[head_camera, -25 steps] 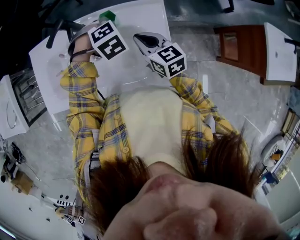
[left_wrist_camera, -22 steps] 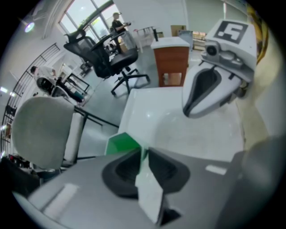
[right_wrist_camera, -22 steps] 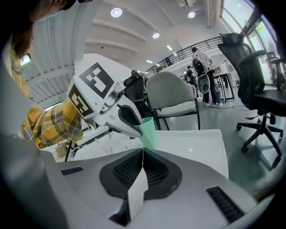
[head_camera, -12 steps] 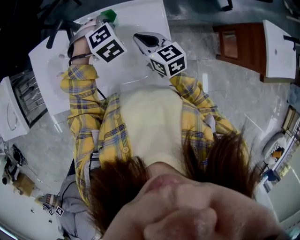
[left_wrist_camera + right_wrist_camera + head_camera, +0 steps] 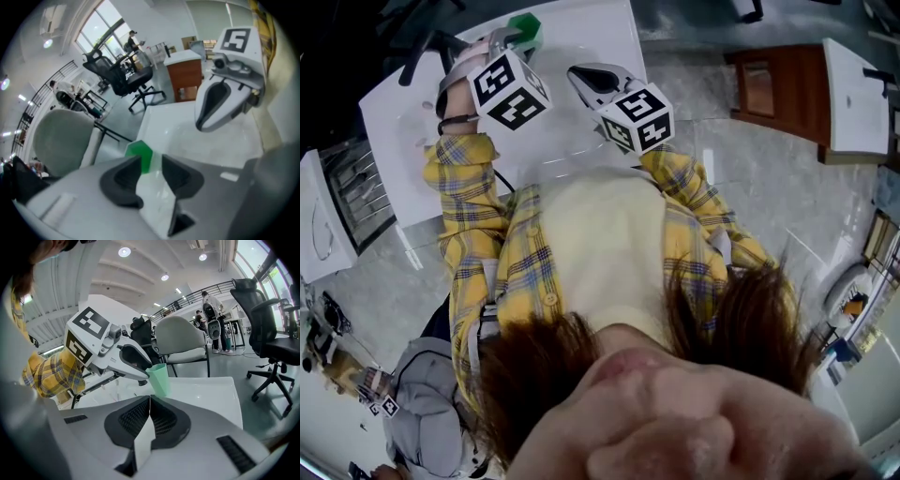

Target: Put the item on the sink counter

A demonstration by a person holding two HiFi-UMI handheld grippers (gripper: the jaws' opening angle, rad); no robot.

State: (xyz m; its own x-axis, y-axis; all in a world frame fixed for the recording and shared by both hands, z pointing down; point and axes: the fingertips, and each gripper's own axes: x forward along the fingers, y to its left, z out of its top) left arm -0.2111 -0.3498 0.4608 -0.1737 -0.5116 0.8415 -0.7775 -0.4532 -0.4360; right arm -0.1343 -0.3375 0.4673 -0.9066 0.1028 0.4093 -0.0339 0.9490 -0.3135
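Cup [image 5: 524, 27], green, stands upright on the white counter [image 5: 581, 37], close to the counter's far edge and toward its left end.

The left gripper [image 5: 500, 39] is just on the person's side of the cup. In the left gripper view its jaws stand a narrow way apart with only white counter [image 5: 187, 136] in the gap, and the cup [image 5: 140, 153] sits just beyond the tips of this gripper [image 5: 151, 164]. From the right gripper view the left gripper [image 5: 144, 373] has its tips at the cup's [image 5: 158, 377] rim. Whether they touch it cannot be told.

The right gripper [image 5: 577, 75] hovers to the right of the cup, apart from it, over the middle of the counter. Its jaws [image 5: 149, 401] are pressed together with nothing between them. In the left gripper view it [image 5: 201, 125] hangs above the counter, well right of the cup.

Right of the cup, bare white counter [image 5: 211, 394] runs out to a rounded edge, and floor lies beyond that. Behind the cup, past the far edge, stand a grey chair [image 5: 183, 341] and a black office chair [image 5: 267, 310]. A wooden cabinet [image 5: 778, 94] stands well to the right of the cup, across open floor from the counter's right edge.
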